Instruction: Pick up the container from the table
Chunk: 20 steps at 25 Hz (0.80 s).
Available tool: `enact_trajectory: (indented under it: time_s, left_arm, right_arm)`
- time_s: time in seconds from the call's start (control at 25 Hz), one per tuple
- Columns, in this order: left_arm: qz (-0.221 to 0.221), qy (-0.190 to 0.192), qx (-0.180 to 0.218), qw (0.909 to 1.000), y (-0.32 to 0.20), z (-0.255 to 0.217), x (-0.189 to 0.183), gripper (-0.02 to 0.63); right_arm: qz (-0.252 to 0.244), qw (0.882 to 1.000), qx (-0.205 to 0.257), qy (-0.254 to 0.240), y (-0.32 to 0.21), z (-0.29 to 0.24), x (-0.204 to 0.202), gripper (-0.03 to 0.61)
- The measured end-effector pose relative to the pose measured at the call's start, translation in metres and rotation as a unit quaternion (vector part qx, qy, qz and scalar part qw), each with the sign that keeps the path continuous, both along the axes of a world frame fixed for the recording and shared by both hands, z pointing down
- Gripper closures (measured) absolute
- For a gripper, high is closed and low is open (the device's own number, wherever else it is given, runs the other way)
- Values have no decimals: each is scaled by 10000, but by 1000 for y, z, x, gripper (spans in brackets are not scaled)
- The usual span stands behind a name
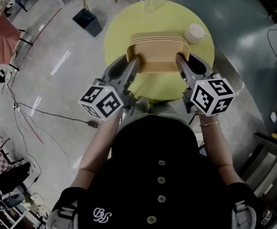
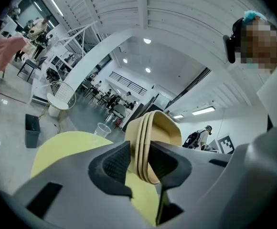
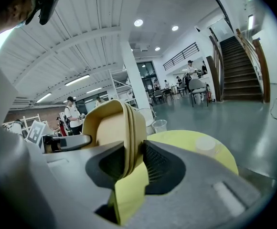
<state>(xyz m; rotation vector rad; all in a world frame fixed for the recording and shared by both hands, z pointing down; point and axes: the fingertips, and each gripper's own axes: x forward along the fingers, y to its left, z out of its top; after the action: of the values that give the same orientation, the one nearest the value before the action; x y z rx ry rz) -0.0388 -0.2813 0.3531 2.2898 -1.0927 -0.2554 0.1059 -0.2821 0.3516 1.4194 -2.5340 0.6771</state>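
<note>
A tan container [image 1: 156, 56], with a stacked-looking layered rim, is over the round yellow-green table [image 1: 124, 25]. My left gripper [image 1: 133, 60] is shut on its left end wall, and my right gripper [image 1: 180, 58] is shut on its right end wall. In the left gripper view the layered rim [image 2: 160, 132] stands between the pads of the left gripper [image 2: 139, 163], which press on it. The right gripper view shows the same rim [image 3: 110, 128] pinched by the right gripper [image 3: 129, 163]. Whether the container rests on the table or hangs just off it I cannot tell.
A clear plastic cup [image 1: 149, 0] stands at the table's far edge, and a white lidded cup [image 1: 195, 32] sits far right of the container. A dark bin [image 1: 87, 22] is on the floor to the left. Cables [image 1: 28, 113] run over the floor at the left.
</note>
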Motion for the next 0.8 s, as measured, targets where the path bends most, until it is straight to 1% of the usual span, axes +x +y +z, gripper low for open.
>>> enact_trajectory:
  time_s: [0.28, 0.56, 0.8]
  left_arm:
    - [82, 17, -8, 10000, 5, 0, 5, 502]
    - [42, -22, 55, 10000, 6, -5, -1, 502]
    - [6, -69, 9, 10000, 5, -3, -2, 502]
  right_arm:
    - [-61, 9999, -47, 71, 1, -2, 4, 497]
    - [-317, 9992, 45, 228, -5, -11, -3, 499]
    - [-424, 9986, 122, 294, -11, -13, -6, 499]
